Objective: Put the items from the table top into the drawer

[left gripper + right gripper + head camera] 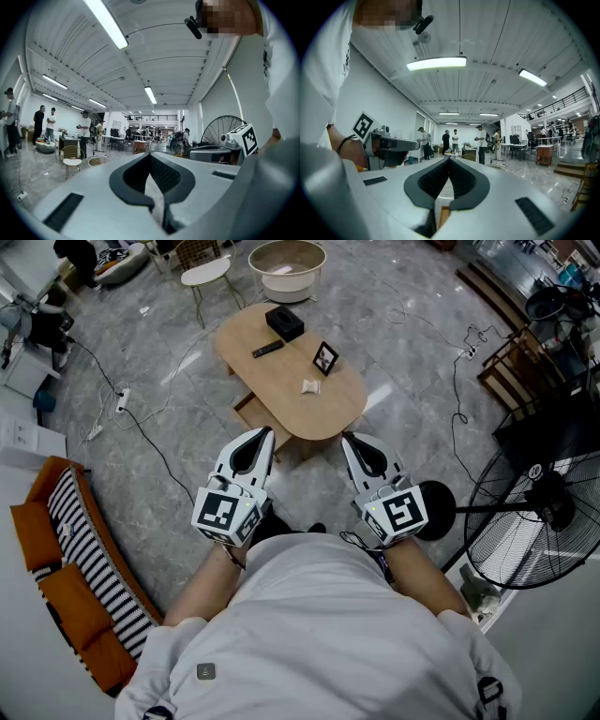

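Pale-wood oval table [342, 413] at twelve o'clock bearing black box [284, 322], black remote [267, 350], dark frame [325, 358], white packet [311, 386]; wooden drawer [247, 411] ajar at seven. All four yet to stow. White left gripper [267, 433], right gripper [348, 439] closed, empty.

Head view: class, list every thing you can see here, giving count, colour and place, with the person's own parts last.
table: one, light wood, oval, upper centre
box: one, black, table's far end
remote: one, black, just nearer than the box
picture frame: one, black, upright, mid-table
packet: one, white, near the picture frame
drawer: one, wood, partly open at the table's left side
basin: one, off-white, floor beyond the table
chair: one, white seat, left of the basin
fan: one, black, right edge
sofa: one, orange with striped throw, left edge
left gripper: one, white and black, fingers together, empty
right gripper: one, white and black, fingers together, empty
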### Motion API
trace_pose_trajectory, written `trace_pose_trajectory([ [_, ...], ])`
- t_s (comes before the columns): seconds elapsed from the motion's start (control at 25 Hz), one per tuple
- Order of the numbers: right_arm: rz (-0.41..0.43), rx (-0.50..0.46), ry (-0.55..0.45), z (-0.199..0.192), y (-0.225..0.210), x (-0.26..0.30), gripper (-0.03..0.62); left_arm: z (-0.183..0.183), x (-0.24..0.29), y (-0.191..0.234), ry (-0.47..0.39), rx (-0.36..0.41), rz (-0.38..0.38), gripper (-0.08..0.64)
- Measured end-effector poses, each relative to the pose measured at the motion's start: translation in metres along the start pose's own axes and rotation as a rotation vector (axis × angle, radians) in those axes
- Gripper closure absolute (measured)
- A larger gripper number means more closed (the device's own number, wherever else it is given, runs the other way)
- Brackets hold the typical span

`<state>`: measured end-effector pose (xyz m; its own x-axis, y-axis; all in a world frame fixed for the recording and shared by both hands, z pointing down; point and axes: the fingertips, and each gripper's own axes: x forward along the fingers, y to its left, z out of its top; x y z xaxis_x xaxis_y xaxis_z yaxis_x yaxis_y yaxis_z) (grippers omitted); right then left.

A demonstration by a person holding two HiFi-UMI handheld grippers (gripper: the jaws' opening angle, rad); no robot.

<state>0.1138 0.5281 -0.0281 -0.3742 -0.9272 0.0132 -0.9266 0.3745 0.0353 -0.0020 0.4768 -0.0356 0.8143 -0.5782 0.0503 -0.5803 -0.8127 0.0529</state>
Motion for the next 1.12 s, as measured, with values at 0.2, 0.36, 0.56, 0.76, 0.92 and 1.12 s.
trace_pose_trajectory([
  [0.2, 0.004, -0.009, 0.000, -0.002, 0.000, 0.006, 0.571, 0.000, 0.002, 0.006, -0.009, -0.009, -0.008, 0.551],
  [0.36, 0.008, -0.005, 0.005, -0.004, 0.005, 0.014, 0.571, -0.003, 0.002, 0.015, -0.005, -0.011, -0.013, 0.551],
  [0.56, -0.009, -0.028, -0.002, -0.001, 0.010, 0.035, 0.571, -0.003, 0.001, 0.041, -0.002, -0.024, -0.012, 0.551],
  [0.76, -0.006, -0.024, 0.011, -0.006, 0.017, 0.071, 0.569, -0.006, 0.002, 0.079, -0.002, -0.045, -0.016, 0.551],
  [0.92, -0.020, -0.006, 0.019, -0.006, 0.022, 0.109, 0.571, -0.004, 0.009, 0.117, 0.002, -0.044, -0.028, 0.551],
  [1.12, -0.059, -0.007, 0.033, -0.003, 0.026, 0.161, 0.569, 0.004, 0.018, 0.170, 0.010, -0.042, -0.064, 0.551],
])
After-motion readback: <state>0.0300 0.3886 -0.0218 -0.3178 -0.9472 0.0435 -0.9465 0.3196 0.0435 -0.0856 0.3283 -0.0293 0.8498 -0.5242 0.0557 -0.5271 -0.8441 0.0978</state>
